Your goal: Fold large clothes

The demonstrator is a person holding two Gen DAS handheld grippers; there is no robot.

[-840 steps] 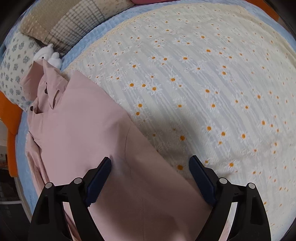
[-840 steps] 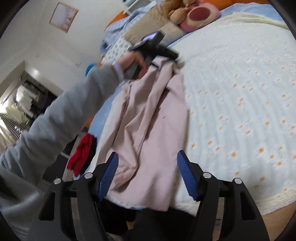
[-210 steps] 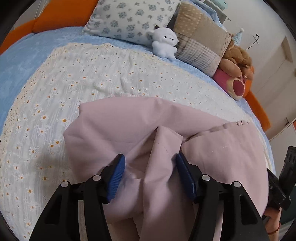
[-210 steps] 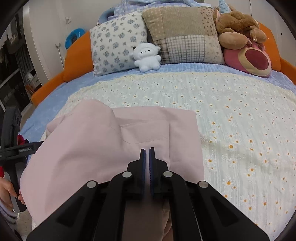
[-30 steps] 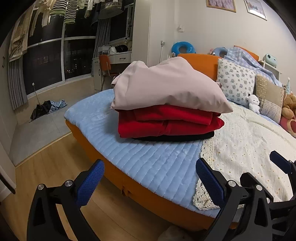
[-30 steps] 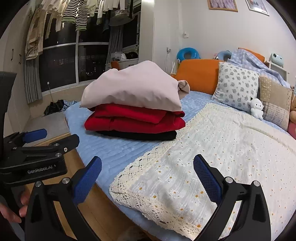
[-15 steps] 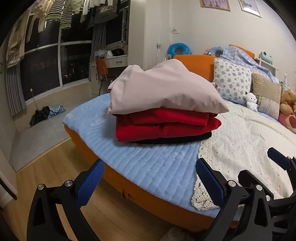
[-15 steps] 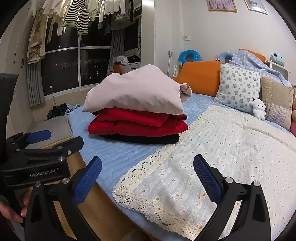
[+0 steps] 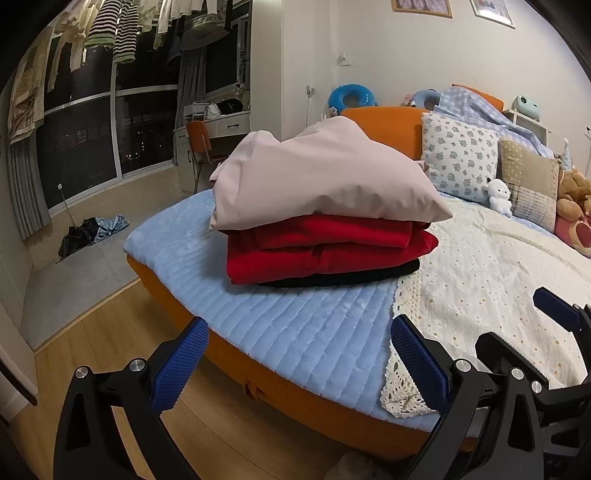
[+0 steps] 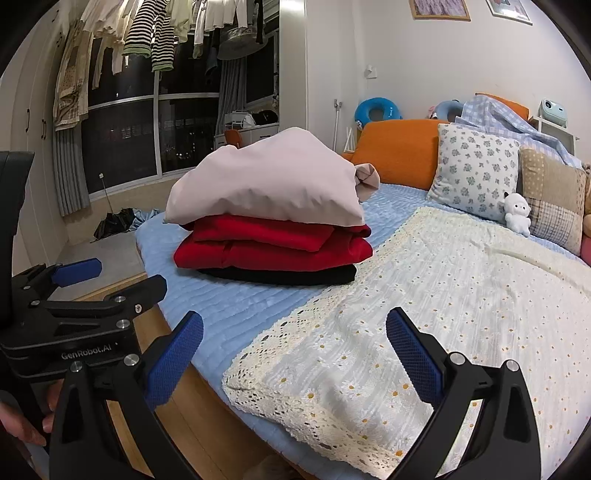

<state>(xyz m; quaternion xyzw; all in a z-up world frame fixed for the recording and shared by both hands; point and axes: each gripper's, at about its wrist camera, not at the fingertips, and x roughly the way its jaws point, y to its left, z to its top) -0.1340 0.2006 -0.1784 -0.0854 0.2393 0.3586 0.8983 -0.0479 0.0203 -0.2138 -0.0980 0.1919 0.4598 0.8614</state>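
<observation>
The folded pink garment (image 9: pixel 317 181) (image 10: pixel 269 184) lies on top of a stack, over folded red clothes (image 9: pixel 325 247) (image 10: pixel 266 245) and a black piece (image 9: pixel 351 277) (image 10: pixel 280 275), on the blue quilted corner of the bed (image 9: pixel 288 325) (image 10: pixel 236 306). My left gripper (image 9: pixel 299 363) is open and empty, held back from the bed's edge above the floor. My right gripper (image 10: pixel 295 354) is open and empty too, over the bed's corner. Each gripper appears in the other's view: the right gripper (image 9: pixel 554 354) and the left gripper (image 10: pixel 74 314), held by a hand (image 10: pixel 26 421).
A cream daisy-print blanket (image 10: pixel 443 314) (image 9: pixel 498 280) covers the bed to the right. Pillows (image 10: pixel 476 171) and plush toys (image 10: pixel 517 214) line the orange headboard (image 10: pixel 399 151). Wooden floor (image 9: pixel 110 350), a dark bundle by the window (image 9: pixel 88 236) and hanging laundry (image 10: pixel 147 33) are on the left.
Over the last second both grippers stay open and edge slightly nearer the stack. Seven seconds ago the pink garment lay on the blanket with the right gripper shut on it; now it tops the stack.
</observation>
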